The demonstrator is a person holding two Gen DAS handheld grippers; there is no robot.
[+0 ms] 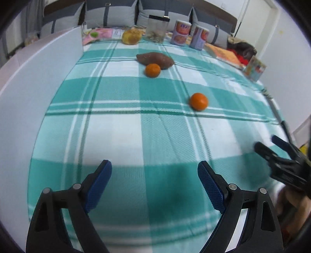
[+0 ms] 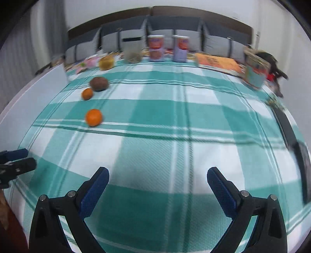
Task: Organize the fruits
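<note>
Two oranges lie on the green checked cloth: a near orange (image 1: 198,101) (image 2: 93,117) and a far orange (image 1: 153,70) (image 2: 87,94) that sits just in front of a brown sweet potato (image 1: 155,60) (image 2: 98,83). A yellowish fruit (image 1: 131,37) (image 2: 106,62) rests at the cloth's far edge. My left gripper (image 1: 154,171) is open and empty, low over the near cloth. My right gripper (image 2: 157,176) is open and empty too; it also shows at the right edge of the left wrist view (image 1: 272,144).
A white panel (image 1: 38,77) stands along the left side. At the back stand a clear jar (image 1: 156,29), two printed cans (image 1: 180,33) (image 1: 200,38), a book (image 1: 225,53) and a small carton (image 1: 254,68). Grey cushions (image 1: 108,15) lie behind.
</note>
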